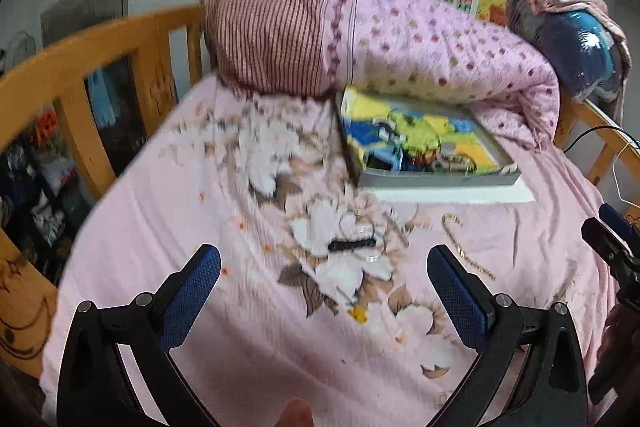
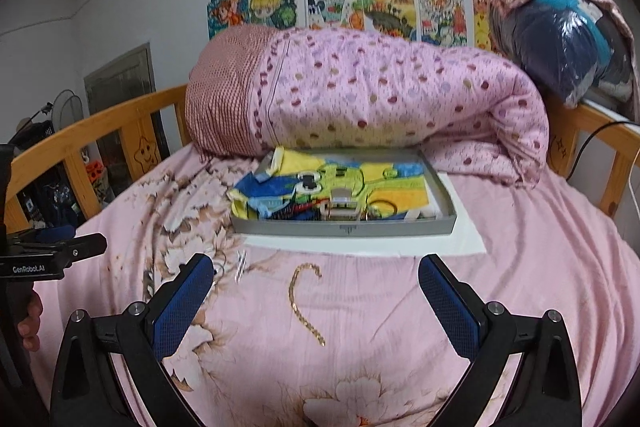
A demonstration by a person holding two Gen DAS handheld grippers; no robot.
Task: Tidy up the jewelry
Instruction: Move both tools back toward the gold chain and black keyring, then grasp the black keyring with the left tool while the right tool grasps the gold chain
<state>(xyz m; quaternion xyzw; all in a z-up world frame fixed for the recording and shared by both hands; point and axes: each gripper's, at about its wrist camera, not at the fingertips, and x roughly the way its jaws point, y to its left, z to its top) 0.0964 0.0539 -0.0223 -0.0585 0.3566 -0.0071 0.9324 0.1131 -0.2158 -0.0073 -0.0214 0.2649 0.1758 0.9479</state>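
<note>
Currently we are holding both the left hand-held gripper and right hand-held gripper spread apart, empty, over the bed; gold chain is lying just before the grey tray.

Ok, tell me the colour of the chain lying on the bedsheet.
Gold; the chain shows best in the right wrist view.
</note>
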